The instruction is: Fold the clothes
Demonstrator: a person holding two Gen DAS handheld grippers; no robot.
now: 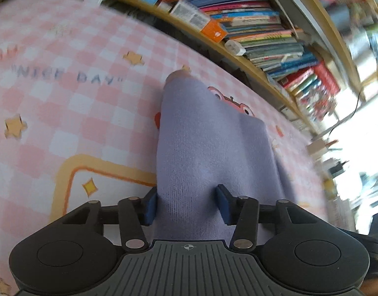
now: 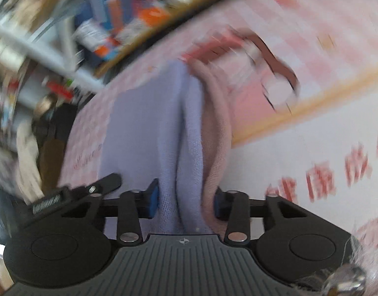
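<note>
Left tongs (image 1: 186, 203) | clamped on soft lilac knit garment (image 1: 208, 143), lifting its edge off pink checked play mat (image 1: 65, 103) for a fold | right tongs (image 2: 186, 201) | pinch bunched lilac-and-pink folds, apparently gripped; view blurred

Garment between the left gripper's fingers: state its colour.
Lavender knit garment, plain; clearest in the left wrist view.
</note>
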